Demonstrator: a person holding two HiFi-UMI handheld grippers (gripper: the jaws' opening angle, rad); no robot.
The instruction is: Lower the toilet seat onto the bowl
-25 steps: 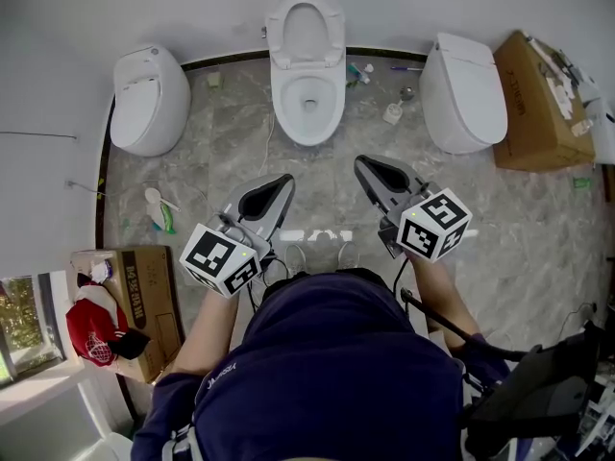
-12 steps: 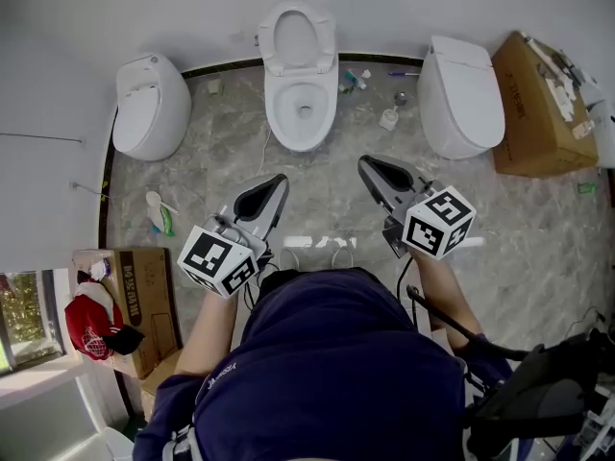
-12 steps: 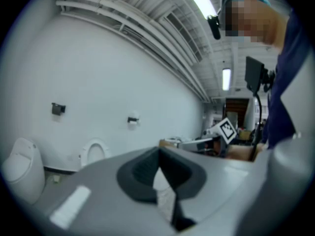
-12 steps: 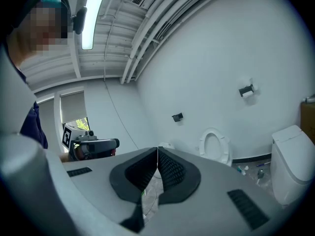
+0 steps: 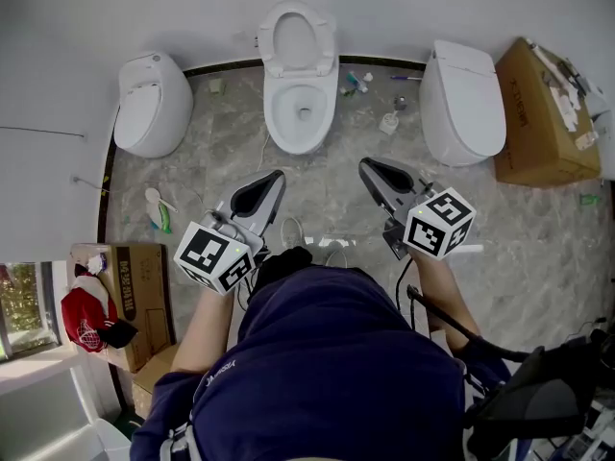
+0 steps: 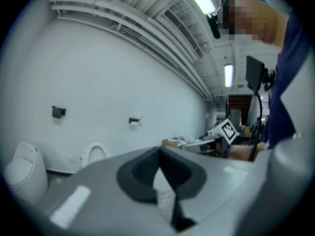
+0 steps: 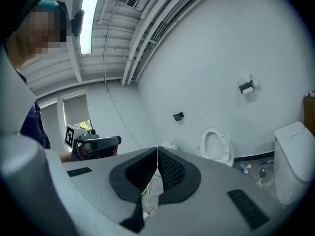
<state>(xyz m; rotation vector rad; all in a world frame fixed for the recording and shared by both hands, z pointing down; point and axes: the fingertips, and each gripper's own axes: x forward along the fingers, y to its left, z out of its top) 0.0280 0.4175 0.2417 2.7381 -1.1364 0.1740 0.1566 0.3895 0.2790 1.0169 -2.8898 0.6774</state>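
Note:
The middle toilet (image 5: 301,113) stands against the far wall with its white seat (image 5: 296,38) raised upright against the wall. The seat also shows as an oval ring in the left gripper view (image 6: 96,154) and in the right gripper view (image 7: 214,144). My left gripper (image 5: 276,177) and right gripper (image 5: 366,165) hover side by side over the marble floor, well short of the bowl. They point towards the wall. Both sets of jaws are shut, with nothing between them (image 6: 158,151) (image 7: 157,150).
A closed toilet (image 5: 151,104) stands at the left and another (image 5: 464,99) at the right. Small bottles and litter (image 5: 389,118) lie by the wall. Cardboard boxes sit at the right (image 5: 543,113) and the lower left (image 5: 130,301). Cables trail on the floor near my feet.
The view has shifted slightly as the person steps; a dark shoe now shows between the arms. Both grippers stay shut and keep about the same place in the view.

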